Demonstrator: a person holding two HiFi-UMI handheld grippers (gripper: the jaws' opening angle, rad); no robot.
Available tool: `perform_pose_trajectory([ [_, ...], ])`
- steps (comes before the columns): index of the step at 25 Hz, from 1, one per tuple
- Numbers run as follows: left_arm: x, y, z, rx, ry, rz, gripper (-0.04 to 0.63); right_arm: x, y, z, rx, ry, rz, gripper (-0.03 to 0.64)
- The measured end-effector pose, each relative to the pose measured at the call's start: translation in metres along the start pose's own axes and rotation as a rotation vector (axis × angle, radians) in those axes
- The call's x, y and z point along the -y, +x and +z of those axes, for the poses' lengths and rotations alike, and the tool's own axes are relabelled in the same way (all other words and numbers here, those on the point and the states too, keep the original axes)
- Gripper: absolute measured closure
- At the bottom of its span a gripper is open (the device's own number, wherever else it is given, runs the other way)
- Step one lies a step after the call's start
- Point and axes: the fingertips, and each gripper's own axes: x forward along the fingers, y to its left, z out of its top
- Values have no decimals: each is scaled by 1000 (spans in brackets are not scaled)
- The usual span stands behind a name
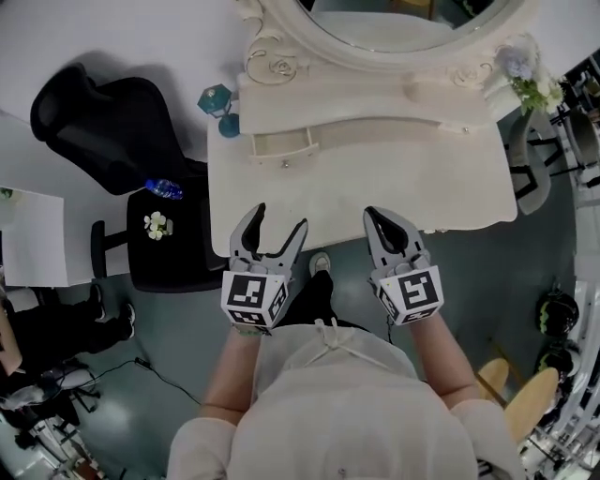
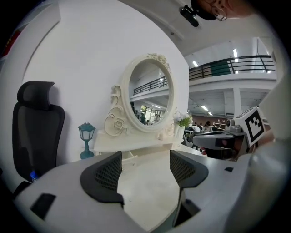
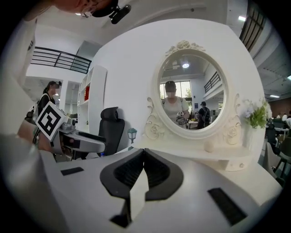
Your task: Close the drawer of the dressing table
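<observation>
The white dressing table point(image 1: 375, 178) stands in front of me in the head view. A small drawer point(image 1: 281, 145) at the left of its raised shelf is pulled out a little; in the left gripper view the drawer point(image 2: 128, 156) shows beyond the left jaw. My left gripper point(image 1: 281, 217) hovers over the table's front edge, open and holding nothing, jaws point(image 2: 145, 166) pointing at the drawer. To its right my right gripper point(image 1: 375, 216) is shut with nothing in it point(image 3: 144, 152), also at the front edge. Neither gripper touches the drawer.
An oval mirror point(image 1: 403, 19) rises at the table's back. A teal lamp point(image 1: 220, 103) stands at the back left corner, a flower vase point(image 1: 530, 80) at the back right. A black office chair point(image 1: 94, 122) and a black stool point(image 1: 178, 253) with a bottle point(image 1: 164, 187) stand to the left.
</observation>
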Motion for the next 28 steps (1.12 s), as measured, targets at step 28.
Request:
perform_pose_trajectory([
  [28, -97, 154, -118, -308, -187, 174, 382, 51, 155, -48, -157, 9, 96, 609],
])
